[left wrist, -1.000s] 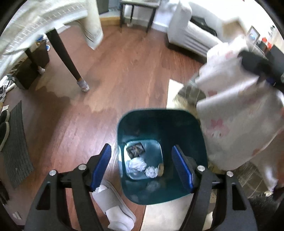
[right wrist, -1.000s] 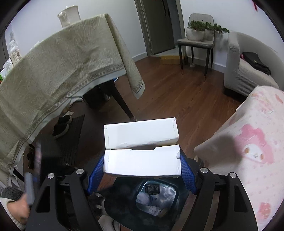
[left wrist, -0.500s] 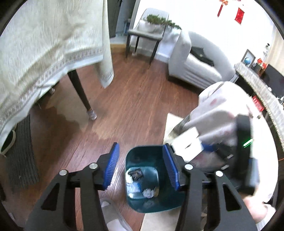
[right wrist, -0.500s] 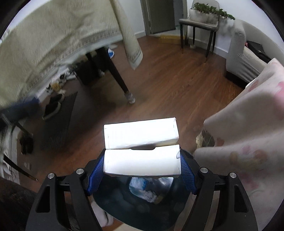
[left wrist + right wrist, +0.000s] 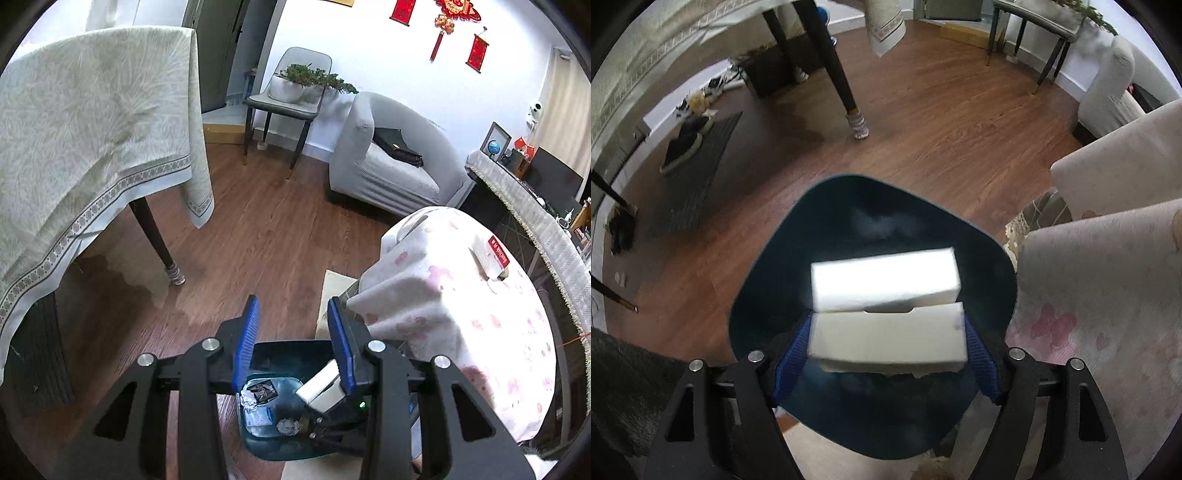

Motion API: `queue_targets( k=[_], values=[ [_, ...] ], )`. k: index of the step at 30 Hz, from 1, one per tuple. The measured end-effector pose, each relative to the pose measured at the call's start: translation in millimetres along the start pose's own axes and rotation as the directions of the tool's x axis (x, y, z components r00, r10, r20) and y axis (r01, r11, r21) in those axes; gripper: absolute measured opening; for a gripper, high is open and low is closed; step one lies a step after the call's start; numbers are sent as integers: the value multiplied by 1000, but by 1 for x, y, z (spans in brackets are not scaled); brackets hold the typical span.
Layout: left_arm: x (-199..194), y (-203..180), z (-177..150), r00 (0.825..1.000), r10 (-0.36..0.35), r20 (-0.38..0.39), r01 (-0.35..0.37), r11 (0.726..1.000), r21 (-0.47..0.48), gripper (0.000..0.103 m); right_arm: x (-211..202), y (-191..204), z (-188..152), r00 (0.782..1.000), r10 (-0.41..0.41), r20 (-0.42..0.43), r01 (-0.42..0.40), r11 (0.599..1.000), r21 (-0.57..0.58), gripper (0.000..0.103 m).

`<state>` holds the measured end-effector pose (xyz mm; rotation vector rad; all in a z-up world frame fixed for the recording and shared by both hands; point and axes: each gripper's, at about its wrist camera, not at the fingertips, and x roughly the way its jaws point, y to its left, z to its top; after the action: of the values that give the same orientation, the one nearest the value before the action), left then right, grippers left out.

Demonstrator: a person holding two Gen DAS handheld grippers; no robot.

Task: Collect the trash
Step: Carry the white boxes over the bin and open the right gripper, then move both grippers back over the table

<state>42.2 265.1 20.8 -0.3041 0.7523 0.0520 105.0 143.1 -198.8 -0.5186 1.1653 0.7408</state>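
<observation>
A white cardboard box, its lid flap standing open, sits between the blue pads of the right gripper directly above the mouth of a dark teal waste bin; motion blur softens the box, and although the jaws have just been widening, the pads appear to meet its two ends. The box and gripper hide the bin's floor from the right wrist camera. From the left wrist view, the bin is half covered by the left gripper, whose jaws have just been narrowing with nothing between them. Inside the bin, two crumpled paper balls and one dark wrapper show; other scraps are too dim to count. The bin stands on wood floor, with a pink-patterned cloth-covered surface close on its right rim and open floor to its left and beyond it, as far as a dark table leg. One red-labelled pale box lies on the patterned cloth.
</observation>
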Motion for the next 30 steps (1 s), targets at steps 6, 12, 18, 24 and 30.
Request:
queue_targets(
  k=[6,12,18,24,30],
  values=[
    [-2,-3,5,1000,-7,20,8,1000,-18,40,-24,7,-2,999,18,43,-17,999,-41,83],
    [3,-11,10,1000,-1,29,1,1000,-19,43,-73,11,2,986,70,153,-61,996,-66,83],
    [5,-21,17,999,0,48,1,1000,-18,46,-143,10,3,944,60,323,-26,994,-107,83],
    [8,-44,22,997,-12,73,11,1000,12,53,-187,-21,-2,914,24,404,0,998,-60,83],
    [22,-79,24,997,-52,62,50,998,40,56,-218,-71,-19,893,-41,447,29,999,33,79]
  ],
)
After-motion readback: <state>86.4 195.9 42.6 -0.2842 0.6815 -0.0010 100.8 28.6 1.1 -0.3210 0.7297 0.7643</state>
